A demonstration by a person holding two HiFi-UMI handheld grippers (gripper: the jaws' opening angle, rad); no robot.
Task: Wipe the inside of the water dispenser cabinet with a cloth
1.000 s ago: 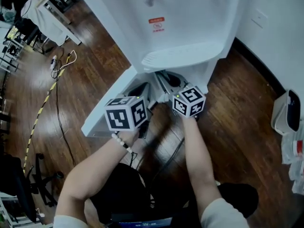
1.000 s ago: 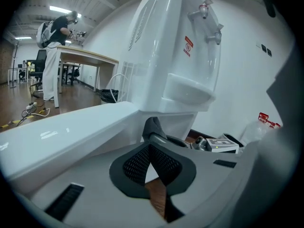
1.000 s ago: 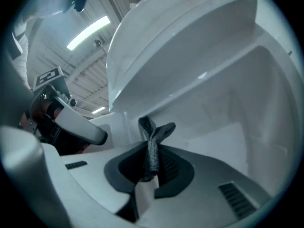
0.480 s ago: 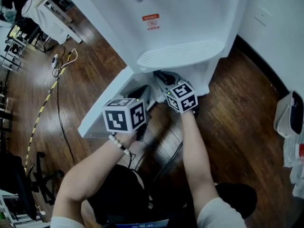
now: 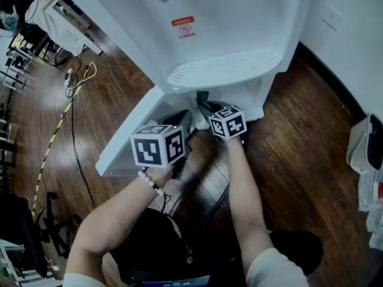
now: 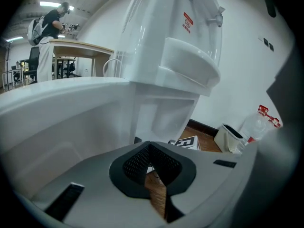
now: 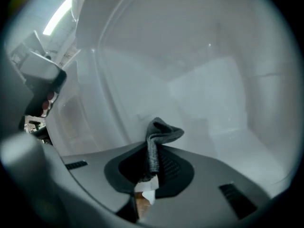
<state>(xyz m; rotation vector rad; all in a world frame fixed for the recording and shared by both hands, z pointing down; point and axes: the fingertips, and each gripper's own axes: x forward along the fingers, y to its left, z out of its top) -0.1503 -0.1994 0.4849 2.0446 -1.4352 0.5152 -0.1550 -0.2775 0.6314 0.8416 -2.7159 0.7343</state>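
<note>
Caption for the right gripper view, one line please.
Right hand-held gripper shut on a dark cloth, facing the white cabinet interior.

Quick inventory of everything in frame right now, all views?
dispenser: 1, white, top centre, by the wall
door: 1, white, open, swung left
drip tray: 1, white, on dispenser front
label: 1, red, above drip tray
cloth: 1, dark grey, in right tongs, inside cabinet
bin: 1, white, floor at right
cable: at least 1, black, floor at left
tape: 1 strip, yellow-black, floor at left
desk: 1, wood top, far back
person: 1, dark top, behind desk
arms: 2, bare, bottom centre
left tongs: grey, shut, empty, by door
right tongs: grey, shut on cloth
</note>
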